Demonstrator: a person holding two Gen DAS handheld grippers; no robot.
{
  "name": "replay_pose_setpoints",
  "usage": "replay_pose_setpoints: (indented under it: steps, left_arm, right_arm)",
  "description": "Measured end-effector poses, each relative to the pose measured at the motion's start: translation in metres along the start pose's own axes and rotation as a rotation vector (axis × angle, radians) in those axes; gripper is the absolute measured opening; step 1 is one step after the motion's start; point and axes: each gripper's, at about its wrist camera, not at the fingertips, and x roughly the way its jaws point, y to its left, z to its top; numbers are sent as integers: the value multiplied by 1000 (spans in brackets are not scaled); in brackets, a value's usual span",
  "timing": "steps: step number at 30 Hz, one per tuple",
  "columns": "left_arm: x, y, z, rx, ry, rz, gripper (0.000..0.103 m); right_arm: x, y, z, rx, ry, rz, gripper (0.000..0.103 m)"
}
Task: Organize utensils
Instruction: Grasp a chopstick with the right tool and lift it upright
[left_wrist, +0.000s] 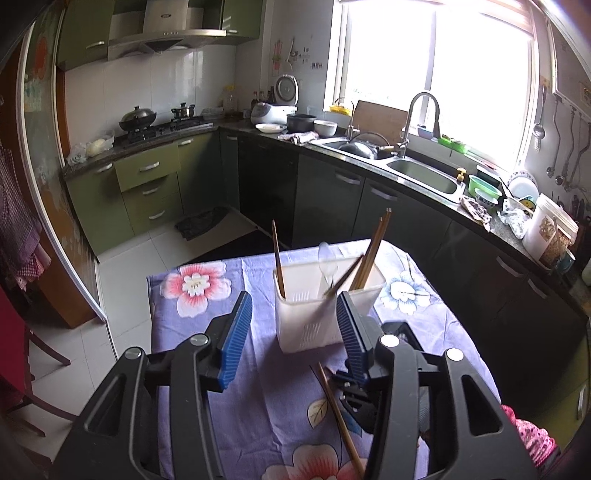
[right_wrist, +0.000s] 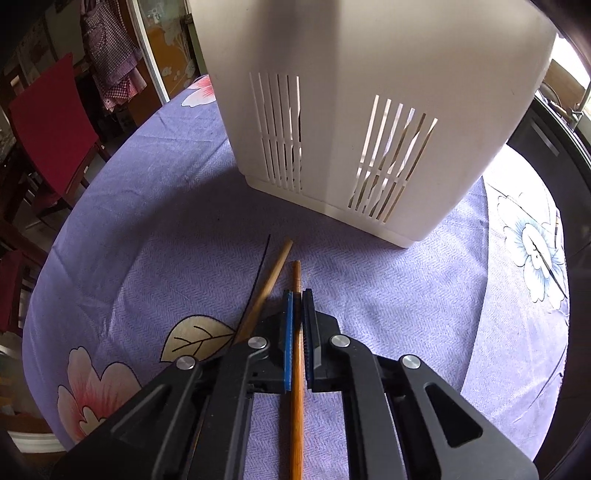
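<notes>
Right gripper (right_wrist: 297, 295), black frame with blue ribbed pads: jaws closed tight on one slender orange-brown wooden chopstick (right_wrist: 296, 369), which runs lengthwise between the pads, its tip pointing towards the holder and lying low over the cloth. Second, paler wooden chopstick (right_wrist: 267, 291): lying on the cloth just to the left of the first, angled away from it, not gripped. Left gripper (left_wrist: 293, 306), same make: jaws standing roughly half apart with nothing between the pads, held just short of the holder, its right pad over the holder's near corner in that view. White plastic utensil holder with slotted sides (left_wrist: 314, 314): upright on the worktop, divided into compartments; one brown chopstick (left_wrist: 277, 258) stands in the left compartment, several more chopsticks (left_wrist: 373, 254) lean together in the right one, and a clear plastic spoon (left_wrist: 327, 258) stands between them; which compartment holds the spoon cannot be told. Worktop: covered in a lilac floral tablecloth (right_wrist: 155, 221). Red-seated wooden chair (right_wrist: 51, 122): beside the worktop. Background: green kitchen cabinets (left_wrist: 147, 173), steel sink (left_wrist: 424, 177) under a bright window.
</notes>
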Motion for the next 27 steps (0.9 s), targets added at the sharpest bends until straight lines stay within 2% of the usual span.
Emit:
replay_pose_setpoints:
  steps: [8, 15, 21, 27]
  left_arm:
    - [45, -5, -53, 5, 164, -29, 45]
    - [97, -18, -93, 23, 309, -33, 45]
    - [140, -36, -113, 45, 413, -14, 46]
    - [181, -46, -121, 33, 499, 52, 46]
  right_arm:
    - [-30, -21, 0, 49, -57, 21, 6]
    - [-88, -42, 7, 88, -166, 31, 6]
    - [-139, -58, 7, 108, -255, 37, 6]
    - [-180, -60, 9, 105, -334, 44, 6]
